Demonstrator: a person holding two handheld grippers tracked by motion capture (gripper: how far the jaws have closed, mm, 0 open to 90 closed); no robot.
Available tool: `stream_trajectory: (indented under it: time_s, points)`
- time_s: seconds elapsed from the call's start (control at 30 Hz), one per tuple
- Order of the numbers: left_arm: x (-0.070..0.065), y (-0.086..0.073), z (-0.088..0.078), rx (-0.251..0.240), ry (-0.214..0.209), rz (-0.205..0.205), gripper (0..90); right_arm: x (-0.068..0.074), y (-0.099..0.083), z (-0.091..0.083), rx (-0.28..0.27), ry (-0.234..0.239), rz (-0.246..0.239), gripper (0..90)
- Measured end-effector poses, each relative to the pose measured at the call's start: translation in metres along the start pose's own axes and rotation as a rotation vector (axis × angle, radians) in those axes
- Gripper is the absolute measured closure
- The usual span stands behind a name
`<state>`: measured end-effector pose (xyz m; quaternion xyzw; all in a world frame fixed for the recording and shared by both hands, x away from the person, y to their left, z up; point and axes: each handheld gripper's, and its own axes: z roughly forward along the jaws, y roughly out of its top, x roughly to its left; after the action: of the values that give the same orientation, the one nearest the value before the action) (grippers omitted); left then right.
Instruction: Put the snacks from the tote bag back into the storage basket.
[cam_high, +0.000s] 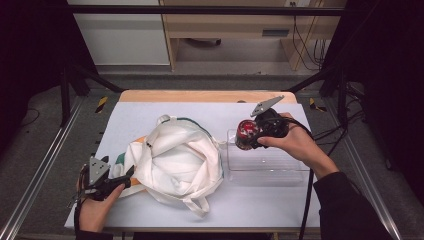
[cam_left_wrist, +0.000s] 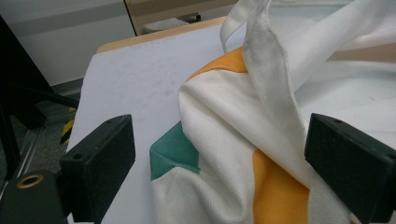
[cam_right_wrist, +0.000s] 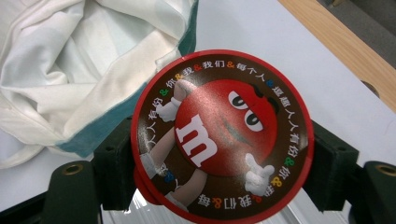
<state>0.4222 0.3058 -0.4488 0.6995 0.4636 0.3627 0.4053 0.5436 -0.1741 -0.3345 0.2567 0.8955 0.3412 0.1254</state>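
My left claw (cam_high: 127, 176) rests low at the near left edge of the tabletop (cam_high: 150, 115), jaws spread wide with a fold of the white cloth bag (cam_high: 175, 160) lying between them, the pads not pressing it. My right claw (cam_high: 248, 134) holds a round red candy tin (cam_right_wrist: 219, 133) clamped by its rim between both jaws, above the clear plastic box (cam_high: 265, 167) just right of the bag. Beyond stands a wooden cabinet (cam_high: 225, 25).
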Motion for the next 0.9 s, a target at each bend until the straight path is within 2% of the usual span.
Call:
stream_trajectory:
  time_s: [0.27,0.5,0.63,0.9]
  points:
    - [0.000,0.000,0.000,0.004,0.001,0.005,8.7,-0.010,-0.002,0.007,0.017,0.005,0.012,26.2]
    - [0.001,0.000,0.000,0.002,0.003,0.002,8.7,-0.017,-0.004,0.018,0.030,0.010,-0.002,26.2]
    - [0.001,0.000,-0.001,-0.002,0.003,0.001,8.7,-0.016,-0.002,0.022,0.035,0.010,0.001,26.2]
    - [0.002,0.000,-0.001,-0.005,0.004,0.000,8.8,-0.013,0.000,0.031,0.044,0.017,-0.031,26.2]
